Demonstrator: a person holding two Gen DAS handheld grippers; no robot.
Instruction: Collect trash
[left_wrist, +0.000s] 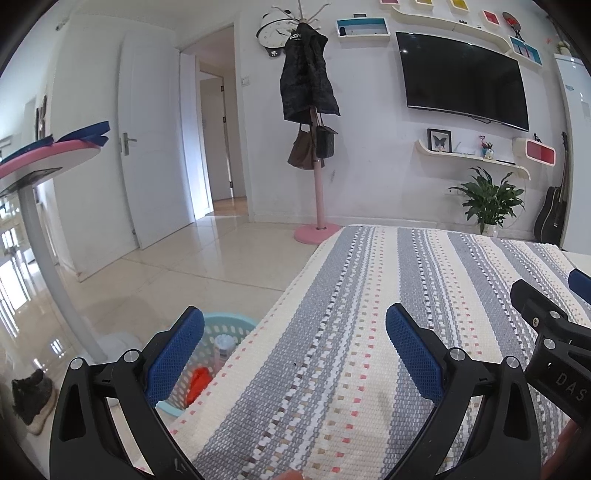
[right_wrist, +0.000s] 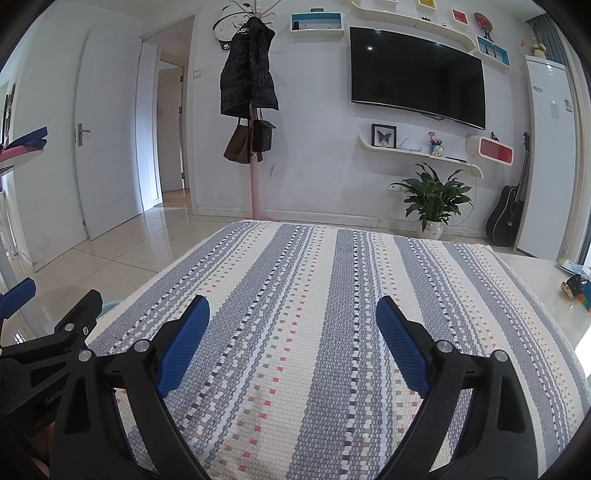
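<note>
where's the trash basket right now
In the left wrist view, the light blue basket stands on the floor at lower left, beside the striped cloth's left edge, partly behind the left gripper's finger.

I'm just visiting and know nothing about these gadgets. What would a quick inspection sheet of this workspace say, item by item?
Surface: a striped woven cloth covers the table; no trash seen lying on it.
Job's things: a light blue basket stands on the floor by the table's left edge, with a bottle and something orange inside.
Clutter: small toys on the bare tabletop at far right; a shoe on the floor.
Grippers: left gripper and right gripper both open, nothing between the fingers, side by side over the cloth.
Cables: nothing seen.
Surroundings: wall television, coat stand, potted plant, guitar.
</note>
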